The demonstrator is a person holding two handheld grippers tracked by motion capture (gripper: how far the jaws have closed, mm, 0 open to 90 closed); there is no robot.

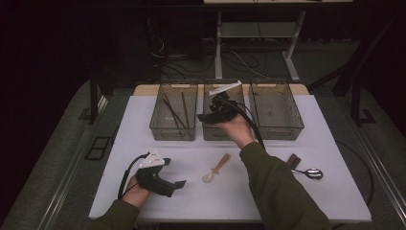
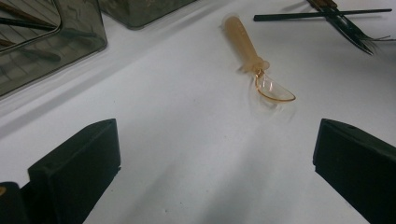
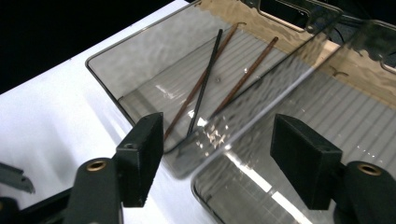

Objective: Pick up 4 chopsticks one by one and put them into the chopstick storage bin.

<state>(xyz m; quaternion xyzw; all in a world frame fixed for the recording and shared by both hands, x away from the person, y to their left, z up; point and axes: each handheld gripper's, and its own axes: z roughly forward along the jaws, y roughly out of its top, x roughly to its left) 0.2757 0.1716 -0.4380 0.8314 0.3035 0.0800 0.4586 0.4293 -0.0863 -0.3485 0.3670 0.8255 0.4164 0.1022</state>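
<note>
My right gripper (image 1: 207, 116) hovers over the middle one of three clear bins (image 1: 215, 135) at the back of the white table. Its jaws stand open with nothing between them (image 3: 219, 154); past them lies the left bin (image 3: 107, 74) holding a black chopstick (image 3: 204, 84) and two brown ones (image 3: 245, 77). My left gripper (image 1: 176, 187) rests near the table's front left, open and empty (image 2: 215, 158). An amber plastic spoon (image 1: 218, 167) lies on the table in front of it (image 2: 247, 46), apart from its jaws.
The right bin (image 1: 282, 134) stands beside the middle one. A metal spoon (image 1: 311, 172) with a brown handle lies at the right of the table. In the left gripper view a fork (image 2: 348, 28) and a black chopstick (image 2: 322, 15) lie farther off.
</note>
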